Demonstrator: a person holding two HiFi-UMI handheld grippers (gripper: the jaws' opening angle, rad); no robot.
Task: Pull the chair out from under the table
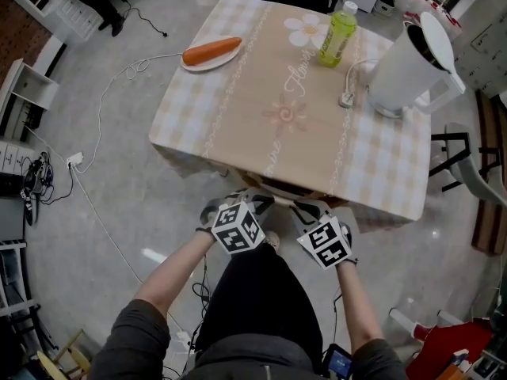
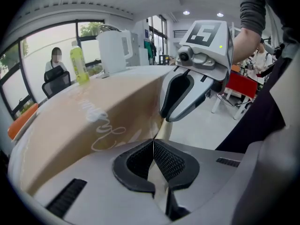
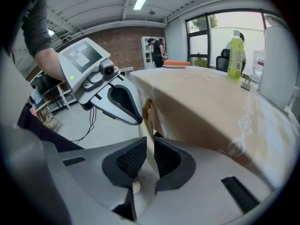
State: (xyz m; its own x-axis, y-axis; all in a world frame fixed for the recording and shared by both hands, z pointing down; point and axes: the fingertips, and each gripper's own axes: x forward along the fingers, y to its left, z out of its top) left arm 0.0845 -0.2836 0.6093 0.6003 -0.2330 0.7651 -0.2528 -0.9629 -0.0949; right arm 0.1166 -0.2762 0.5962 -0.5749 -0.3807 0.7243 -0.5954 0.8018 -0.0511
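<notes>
The wooden chair (image 1: 277,187) sits tucked under the near edge of the square table with a beige checked cloth (image 1: 238,125), only its backrest top showing. The left hand-held gripper (image 2: 153,146) and right hand-held gripper (image 3: 147,146) are side by side close to that backrest, both closed and empty.

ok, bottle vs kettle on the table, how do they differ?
The bottle is slim, yellow-green and capped; the kettle is white, much bulkier, its lid open. The kettle has a handle and a cord lying beside it; the bottle has neither. Both stand upright on the tablecloth.
</notes>
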